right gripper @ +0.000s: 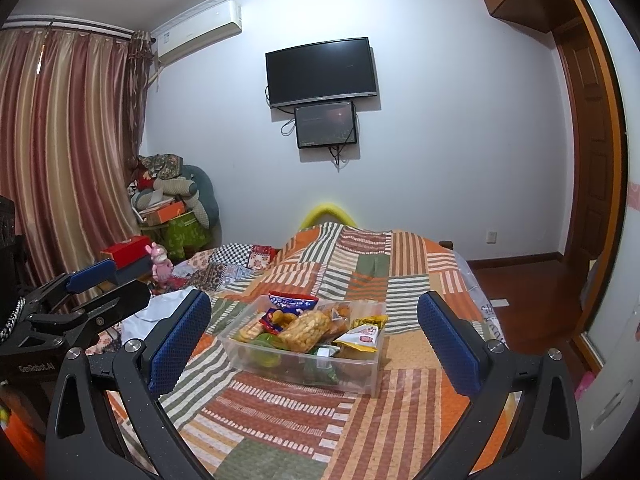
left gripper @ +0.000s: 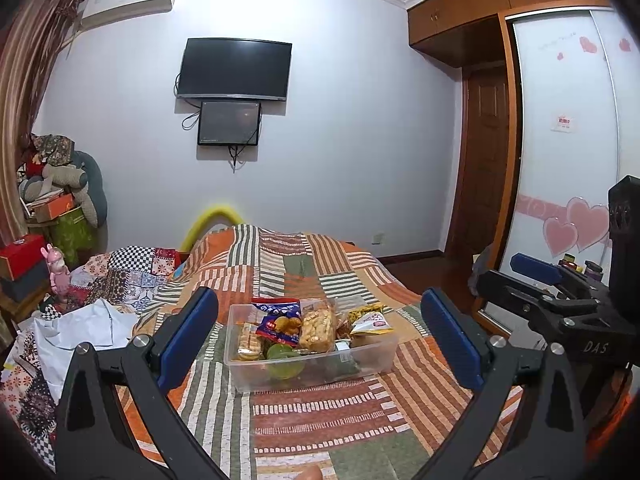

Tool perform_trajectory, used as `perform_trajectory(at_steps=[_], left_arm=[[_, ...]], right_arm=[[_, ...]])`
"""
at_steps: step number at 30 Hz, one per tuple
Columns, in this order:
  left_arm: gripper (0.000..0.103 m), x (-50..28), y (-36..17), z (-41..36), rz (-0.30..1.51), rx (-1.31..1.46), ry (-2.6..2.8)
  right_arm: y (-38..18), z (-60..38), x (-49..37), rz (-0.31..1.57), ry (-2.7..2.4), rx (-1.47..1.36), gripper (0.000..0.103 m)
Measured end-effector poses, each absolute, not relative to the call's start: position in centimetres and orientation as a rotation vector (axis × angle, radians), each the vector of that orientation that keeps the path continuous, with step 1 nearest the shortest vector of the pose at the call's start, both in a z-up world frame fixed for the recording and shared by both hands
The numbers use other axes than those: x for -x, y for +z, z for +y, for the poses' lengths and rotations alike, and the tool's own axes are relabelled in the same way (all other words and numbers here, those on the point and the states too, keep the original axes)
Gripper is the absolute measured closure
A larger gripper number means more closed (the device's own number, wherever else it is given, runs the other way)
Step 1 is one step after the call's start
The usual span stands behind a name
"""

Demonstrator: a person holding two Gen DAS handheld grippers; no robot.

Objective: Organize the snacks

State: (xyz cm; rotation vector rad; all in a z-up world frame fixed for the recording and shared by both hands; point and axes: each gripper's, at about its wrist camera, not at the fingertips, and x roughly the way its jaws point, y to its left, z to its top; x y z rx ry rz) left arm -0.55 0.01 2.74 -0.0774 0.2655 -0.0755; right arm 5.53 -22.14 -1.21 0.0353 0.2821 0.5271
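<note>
Pale wall with mounted TV (left gripper: pixel 234 69), air conditioner (right gripper: pixel 199 29), striped curtains (right gripper: pixel 60 140), wooden wardrobe (left gripper: pixel 480 12), patchwork-quilted bed (left gripper: pixel 320 408)

bed (right gripper: pixel 400 400): patchwork quilt | clear snack bin (right gripper: pixel 360 376) | white sheet, perhaps paper (left gripper: pixel 80 328)

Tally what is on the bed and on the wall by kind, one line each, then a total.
Clear plastic bin holding snack packets: 1
Blue-and-red snack bag: 1
Clear packet of golden biscuits: 1
Wall screens: 2, the big TV and the small monitor
Total: 5. The other packets overlap too much for a count.
</note>
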Motion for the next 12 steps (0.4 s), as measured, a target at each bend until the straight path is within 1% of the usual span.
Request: perform_trajectory(at_steps=[12], left_arm=[[0.000, 0.25, 2.75, 0.05, 0.272, 0.086, -0.078]], right_arm=[[-1.27, -22.11, -5.63, 0.280, 0.529, -0.039, 0.000]])
